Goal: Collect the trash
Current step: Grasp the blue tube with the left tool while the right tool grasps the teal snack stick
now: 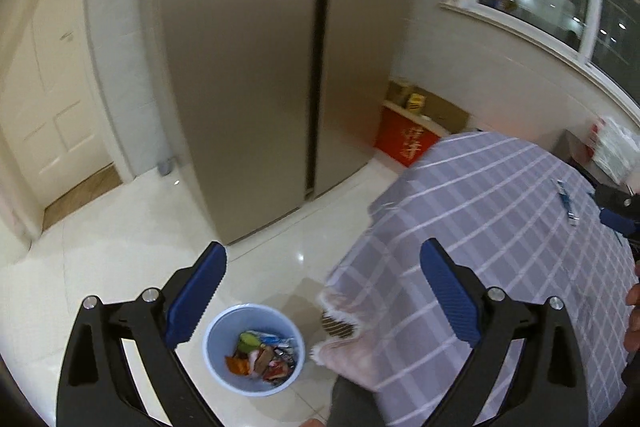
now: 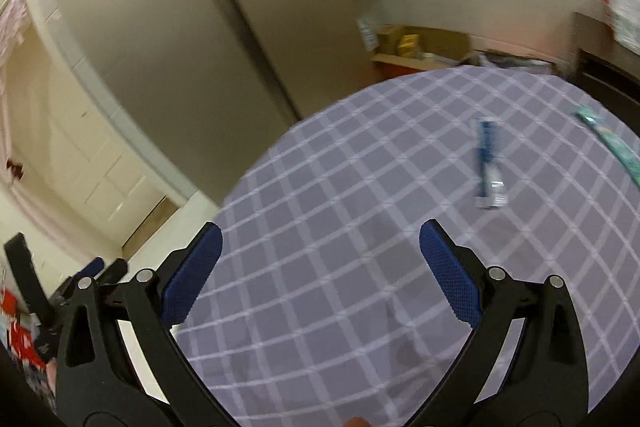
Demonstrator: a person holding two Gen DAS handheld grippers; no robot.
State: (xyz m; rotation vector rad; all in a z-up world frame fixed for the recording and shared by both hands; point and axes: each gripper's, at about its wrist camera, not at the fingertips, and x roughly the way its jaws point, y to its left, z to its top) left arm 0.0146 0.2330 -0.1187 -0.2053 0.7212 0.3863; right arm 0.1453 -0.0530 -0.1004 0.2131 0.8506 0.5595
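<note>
A light blue trash bin [image 1: 224,325] stands on the floor, holding several wrappers [image 1: 262,355]. My left gripper [image 1: 322,287] is open and empty, high above the bin beside the table edge. A blue and white wrapper [image 2: 489,165] lies on the round table with the purple checked cloth [image 2: 360,227]; it also shows in the left wrist view [image 1: 566,201]. A teal wrapper [image 2: 608,143] lies at the table's far right. My right gripper [image 2: 320,267] is open and empty above the table, short of the blue wrapper.
A tall beige fridge [image 1: 248,67] stands behind the bin. A red box [image 1: 404,143] and cardboard boxes [image 1: 424,103] sit by the wall. A white door [image 1: 48,107] is at the left. The glossy tile floor [image 1: 120,247] surrounds the bin.
</note>
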